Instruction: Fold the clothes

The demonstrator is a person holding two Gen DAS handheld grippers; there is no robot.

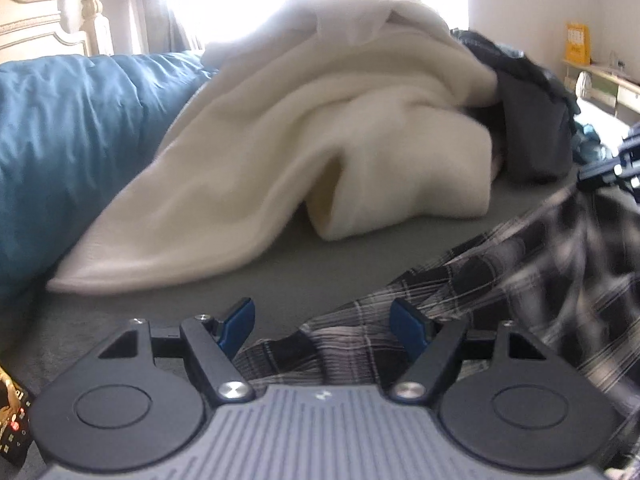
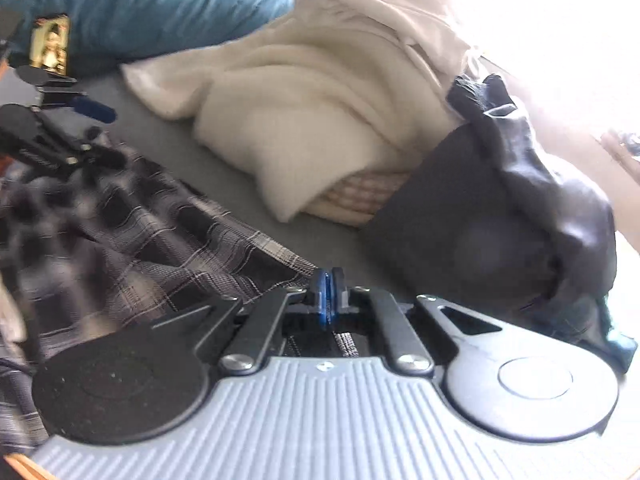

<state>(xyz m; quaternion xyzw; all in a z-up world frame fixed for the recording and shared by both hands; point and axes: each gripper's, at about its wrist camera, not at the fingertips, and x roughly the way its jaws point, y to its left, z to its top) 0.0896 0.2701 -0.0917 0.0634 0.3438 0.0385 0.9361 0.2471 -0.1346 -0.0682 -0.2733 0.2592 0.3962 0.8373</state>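
A black-and-white plaid shirt [image 1: 500,276] lies spread on the grey sheet [image 1: 288,276], blurred by motion. My left gripper [image 1: 324,322] stands open low over the shirt's near edge, with the cloth lying between and below its blue pads and neither pad touching it. In the right wrist view the plaid shirt [image 2: 140,232] stretches off to the left. My right gripper [image 2: 329,294] is shut on its edge, and a strip of plaid shows beneath the fingers. The left gripper [image 2: 98,132] appears at the far left of that view, over the shirt's other end.
A cream fleece blanket [image 1: 304,140] is heaped in the middle of the bed, over a folded checked cloth [image 2: 360,196]. Dark garments [image 2: 500,208] are piled to its right. A blue duvet [image 1: 60,132] lies along the left, and a white headboard [image 1: 48,20] stands behind it.
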